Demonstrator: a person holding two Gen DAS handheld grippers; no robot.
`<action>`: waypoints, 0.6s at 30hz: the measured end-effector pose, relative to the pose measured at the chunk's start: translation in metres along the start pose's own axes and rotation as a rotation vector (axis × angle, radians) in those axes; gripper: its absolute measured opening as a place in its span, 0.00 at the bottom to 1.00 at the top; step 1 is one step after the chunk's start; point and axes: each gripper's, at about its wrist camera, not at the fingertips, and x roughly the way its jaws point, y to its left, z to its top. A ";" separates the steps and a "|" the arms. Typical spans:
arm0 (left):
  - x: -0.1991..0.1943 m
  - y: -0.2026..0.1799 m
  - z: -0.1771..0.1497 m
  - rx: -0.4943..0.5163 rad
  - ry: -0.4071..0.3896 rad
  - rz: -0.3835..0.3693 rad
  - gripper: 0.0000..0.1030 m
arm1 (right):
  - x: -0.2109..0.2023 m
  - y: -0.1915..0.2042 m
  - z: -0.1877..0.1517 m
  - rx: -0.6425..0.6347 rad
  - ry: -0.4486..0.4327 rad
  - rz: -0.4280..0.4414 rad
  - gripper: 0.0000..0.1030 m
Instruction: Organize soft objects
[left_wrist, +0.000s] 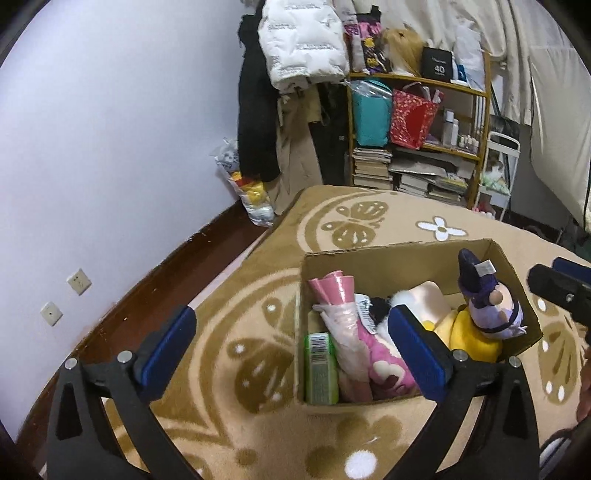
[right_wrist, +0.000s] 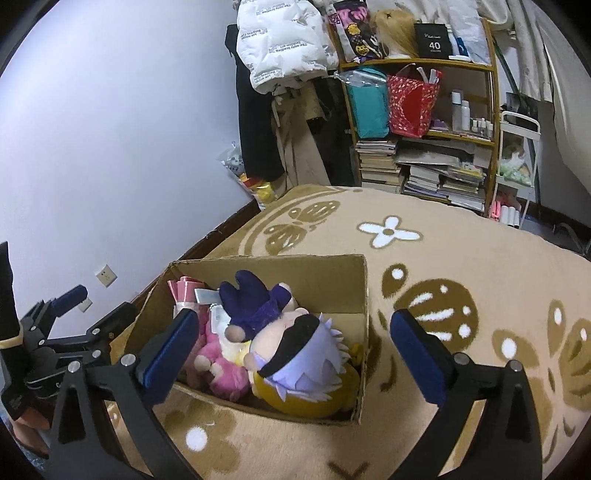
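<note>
Hovering spread and empty above the cardboard box (right_wrist: 332, 280), the left gripper (left_wrist: 295, 350) and right gripper (right_wrist: 295, 354) seem finished: the plush toys (right_wrist: 295, 350) sit packed inside it, keeping the carpet (right_wrist: 443, 258) tidy.

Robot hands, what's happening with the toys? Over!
Left gripper open, empty. Right gripper open, empty. Brown cardboard box full of plush toys. Nothing blocking.

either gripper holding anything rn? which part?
Nothing held. Left gripper and right gripper both open and empty above the cardboard box of plush toys.
</note>
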 end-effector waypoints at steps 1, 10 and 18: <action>-0.004 0.001 0.000 -0.001 -0.010 0.016 0.99 | -0.005 0.001 0.000 -0.003 -0.002 -0.001 1.00; -0.056 0.014 0.007 -0.030 -0.080 0.039 0.99 | -0.049 0.014 0.004 -0.050 -0.037 0.004 1.00; -0.107 0.018 0.004 -0.027 -0.127 0.057 0.99 | -0.096 0.030 0.008 -0.083 -0.099 0.011 1.00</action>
